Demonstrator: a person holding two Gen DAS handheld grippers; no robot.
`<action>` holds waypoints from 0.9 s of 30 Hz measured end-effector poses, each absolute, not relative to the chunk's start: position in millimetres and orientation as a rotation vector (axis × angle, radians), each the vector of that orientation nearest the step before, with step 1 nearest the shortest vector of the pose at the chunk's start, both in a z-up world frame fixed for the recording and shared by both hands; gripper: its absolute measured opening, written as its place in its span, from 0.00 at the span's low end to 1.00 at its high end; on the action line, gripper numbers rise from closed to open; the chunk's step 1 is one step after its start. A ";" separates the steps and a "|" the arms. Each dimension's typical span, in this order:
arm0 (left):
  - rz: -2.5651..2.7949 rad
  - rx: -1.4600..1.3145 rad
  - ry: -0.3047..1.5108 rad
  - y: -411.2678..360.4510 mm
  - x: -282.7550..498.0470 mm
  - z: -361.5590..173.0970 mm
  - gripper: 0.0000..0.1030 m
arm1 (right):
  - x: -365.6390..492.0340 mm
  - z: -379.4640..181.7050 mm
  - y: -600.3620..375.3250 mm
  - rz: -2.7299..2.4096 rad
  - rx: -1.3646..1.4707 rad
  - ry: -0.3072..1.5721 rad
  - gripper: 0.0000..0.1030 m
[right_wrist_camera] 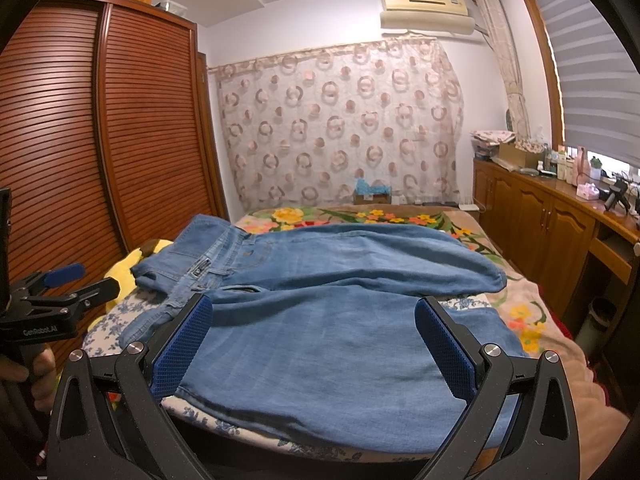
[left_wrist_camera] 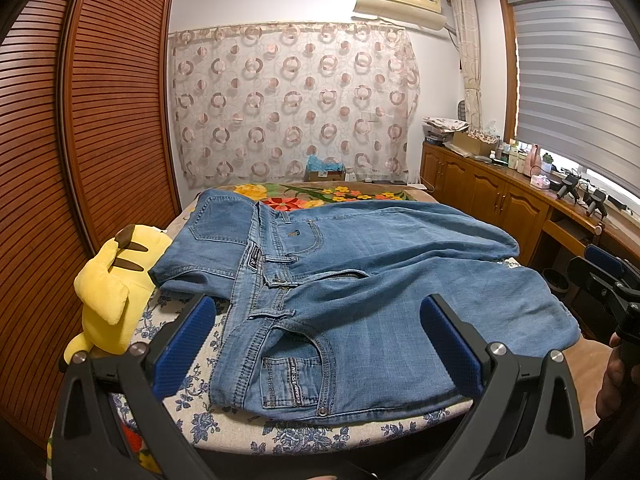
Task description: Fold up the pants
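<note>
A pair of light blue jeans lies spread on the bed, waistband to the left, the two legs running to the right. They also show in the right wrist view. My left gripper is open and empty, hovering over the near waistband and front pocket. My right gripper is open and empty, hovering over the near leg. Each gripper shows at the edge of the other's view: the right gripper and the left gripper.
A yellow plush toy lies at the jeans' left, against the waistband. A slatted wooden wardrobe stands on the left. A wooden cabinet with bottles and boxes runs along the right. The bed has a floral blanket.
</note>
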State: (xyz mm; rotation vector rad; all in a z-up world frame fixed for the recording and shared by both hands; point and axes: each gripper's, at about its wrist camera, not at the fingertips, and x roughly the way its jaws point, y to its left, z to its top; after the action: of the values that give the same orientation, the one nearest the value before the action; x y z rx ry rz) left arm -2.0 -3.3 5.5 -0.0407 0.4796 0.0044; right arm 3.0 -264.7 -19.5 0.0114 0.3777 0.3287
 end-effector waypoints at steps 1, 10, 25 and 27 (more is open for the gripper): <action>0.004 -0.040 0.480 -3.8 -2.1 6.2 1.00 | 3.1 -19.6 -264.8 0.328 0.012 0.377 1.00; 0.005 -0.041 0.480 -3.8 -1.9 4.5 1.00 | 2.9 -20.2 -265.5 0.329 0.012 0.377 1.00; 0.005 -0.013 0.531 9.1 7.1 -2.7 1.00 | 6.4 -27.9 -274.1 0.325 0.004 0.413 1.00; 0.012 -0.012 0.541 14.1 10.3 -6.2 1.00 | 9.5 -27.6 -266.8 0.322 -0.004 0.421 1.00</action>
State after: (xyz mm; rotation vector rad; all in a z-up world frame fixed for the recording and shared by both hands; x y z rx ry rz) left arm 10.3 14.1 -6.2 -0.0119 0.5415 0.0118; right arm 9.5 -266.8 -27.6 -0.0036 0.4213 0.3225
